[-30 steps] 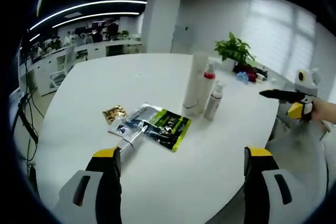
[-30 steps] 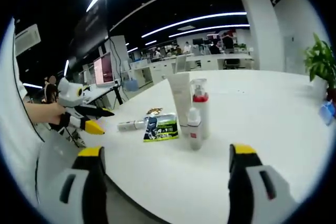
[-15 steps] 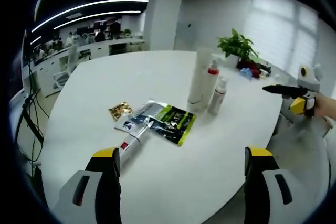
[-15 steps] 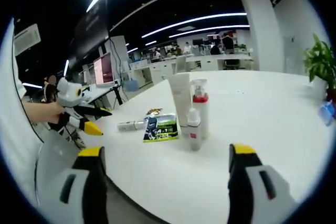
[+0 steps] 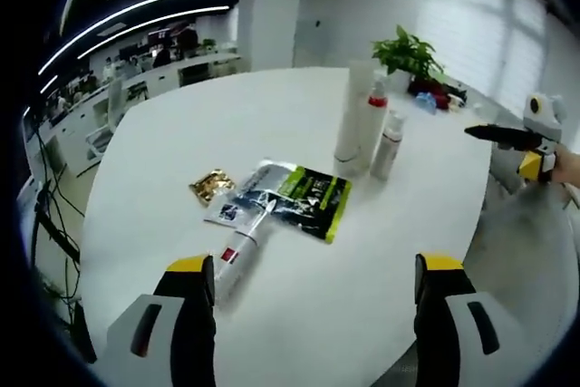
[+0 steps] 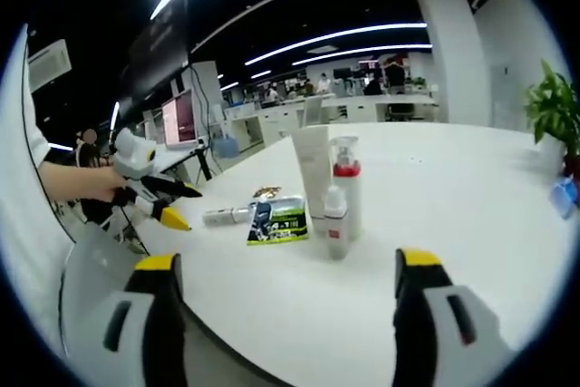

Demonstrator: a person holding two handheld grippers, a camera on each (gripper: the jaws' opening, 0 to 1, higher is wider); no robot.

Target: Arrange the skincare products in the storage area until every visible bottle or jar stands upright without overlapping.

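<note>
On the white table [image 5: 272, 115] stand three products together: a tall white tube [image 5: 350, 124], a red-collared pump bottle [image 5: 372, 124] and a small spray bottle [image 5: 389, 144]. The same group shows in the right gripper view as the tube [image 6: 311, 174], pump bottle [image 6: 344, 189] and small bottle [image 6: 335, 222]. A white tube [image 5: 237, 256] lies flat beside a black-green sachet [image 5: 308, 201] and a small gold packet [image 5: 212, 185]. My left gripper [image 5: 308, 283] is open just before the lying tube; it appears again as the left gripper [image 6: 159, 201]. My right gripper [image 6: 283, 274] is open, apart from the bottles.
A potted plant [image 5: 408, 53] and small coloured items [image 5: 435, 97] sit at the table's far side. A white column [image 5: 272, 6] and office desks lie beyond. The right gripper [image 5: 521, 142], held by a hand, hovers off the table's right edge.
The left gripper has moved forward and lower toward the lying tube, which now looks nearer. In the right gripper view the left gripper has shifted right, closer to the table.
</note>
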